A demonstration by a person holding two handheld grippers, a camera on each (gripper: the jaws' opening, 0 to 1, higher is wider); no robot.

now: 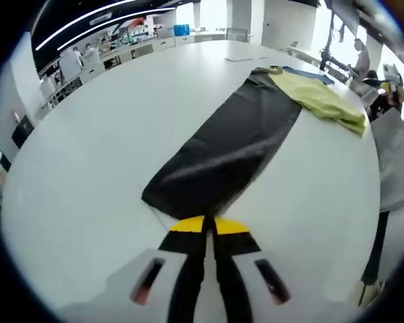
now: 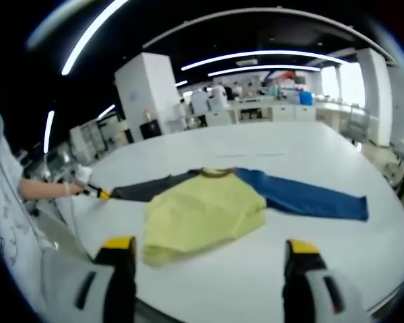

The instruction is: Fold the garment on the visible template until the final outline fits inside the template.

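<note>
Garment point(image 2: 209, 205): yellow body on white table point(image 2: 289, 145), dark sleeve point(image 1: 222, 151) and blue sleeve point(image 2: 310, 196) spread flat. Left gripper point(image 1: 205, 225): jaws closed on dark sleeve's cuff, likely for folding inward. Right gripper point(image 2: 209, 259): jaws wide apart, holding nothing, near hem

A broad white bench point(image 2: 310, 145) with a rounded edge spreads across an open workshop. Long strip lights point(image 2: 262, 55) curve over a dark ceiling. A white block-like pillar point(image 2: 145, 94) stands behind the bench, with counters point(image 2: 283, 110) and people in white beyond it. Bright windows point(image 2: 353, 84) line the far side. A blue bin point(image 1: 181, 29) sits on a distant counter.
</note>
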